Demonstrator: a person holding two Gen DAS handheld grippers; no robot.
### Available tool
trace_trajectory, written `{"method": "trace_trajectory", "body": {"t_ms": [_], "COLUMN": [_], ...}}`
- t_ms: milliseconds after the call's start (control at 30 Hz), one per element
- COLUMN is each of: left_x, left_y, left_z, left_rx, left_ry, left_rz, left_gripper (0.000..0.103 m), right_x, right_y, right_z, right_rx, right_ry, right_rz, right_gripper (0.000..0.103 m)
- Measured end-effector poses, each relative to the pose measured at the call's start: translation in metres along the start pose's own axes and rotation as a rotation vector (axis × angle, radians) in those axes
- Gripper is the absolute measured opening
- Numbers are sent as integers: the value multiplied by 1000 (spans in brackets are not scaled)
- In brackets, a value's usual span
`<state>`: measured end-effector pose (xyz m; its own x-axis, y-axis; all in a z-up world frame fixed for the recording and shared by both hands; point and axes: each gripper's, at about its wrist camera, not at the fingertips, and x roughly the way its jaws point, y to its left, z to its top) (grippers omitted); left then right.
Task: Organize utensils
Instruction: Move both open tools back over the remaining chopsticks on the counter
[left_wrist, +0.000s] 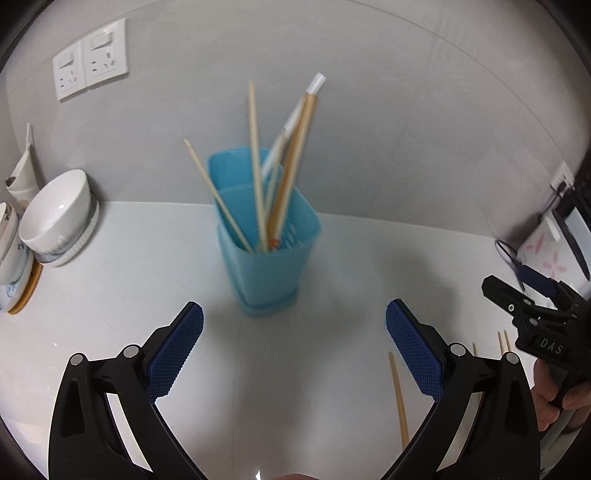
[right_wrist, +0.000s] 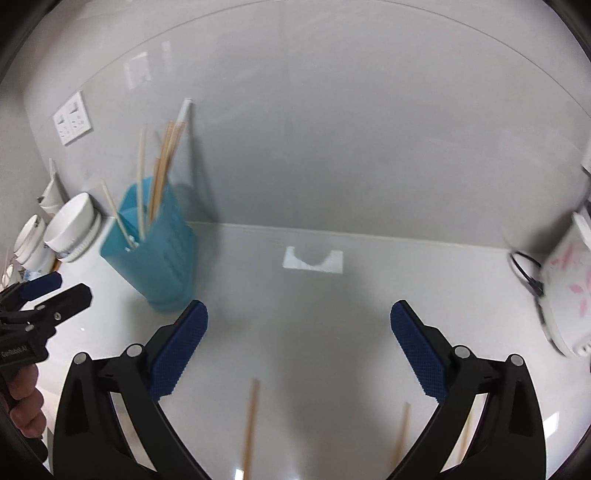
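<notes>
Chopsticks (right_wrist: 250, 421) lie loose on the counter (right_wrist: 332, 314) between my right gripper (right_wrist: 299, 347) fingers; others stand in the blue holder (left_wrist: 264, 236). Both my grippers, left gripper (left_wrist: 295, 350) too, are spread and empty. They look light, stiff, perhaps slippery; I would pinch near the middle.

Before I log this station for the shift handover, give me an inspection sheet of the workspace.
Surface: white countertop, glossy, with a bright reflection patch.
Job's things: blue utensil holder upright, holding several chopsticks; loose chopsticks lie flat on the counter in front.
Clutter: white bowl and stacked dishes at the left; a white appliance with pink flowers at the right.
Grippers: left gripper open, empty, facing the holder; right gripper open, empty, above the loose chopsticks.
Cables: a black cable beside the appliance.
Surroundings: grey wall with a double wall socket.
</notes>
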<state>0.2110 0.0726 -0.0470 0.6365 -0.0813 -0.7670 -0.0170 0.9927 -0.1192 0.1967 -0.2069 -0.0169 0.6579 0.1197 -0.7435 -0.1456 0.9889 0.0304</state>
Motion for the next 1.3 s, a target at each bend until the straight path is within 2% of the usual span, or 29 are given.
{"method": "trace_trajectory", "body": {"t_ms": [267,567,967,1300], "left_x": [6,27,55,71], "left_y": [-42,-65,-107,-120], "left_z": [-36,-77,-121,-145], "left_rx": [22,10,49,35], "left_ry": [90,228,428,551], "left_rz": [-20,1,59,96], "left_gripper": [97,97,97,92], "right_x": [-15,-26,-17,-2], "right_y": [-77,-137,-160,-162], "right_z": [-53,-110,-151,-164], "right_rx": [84,158,180,195], "right_ry": [73,197,425,569], "right_rz": [-106,-160,-182,-147], "right_gripper": [95,95,88,66]}}
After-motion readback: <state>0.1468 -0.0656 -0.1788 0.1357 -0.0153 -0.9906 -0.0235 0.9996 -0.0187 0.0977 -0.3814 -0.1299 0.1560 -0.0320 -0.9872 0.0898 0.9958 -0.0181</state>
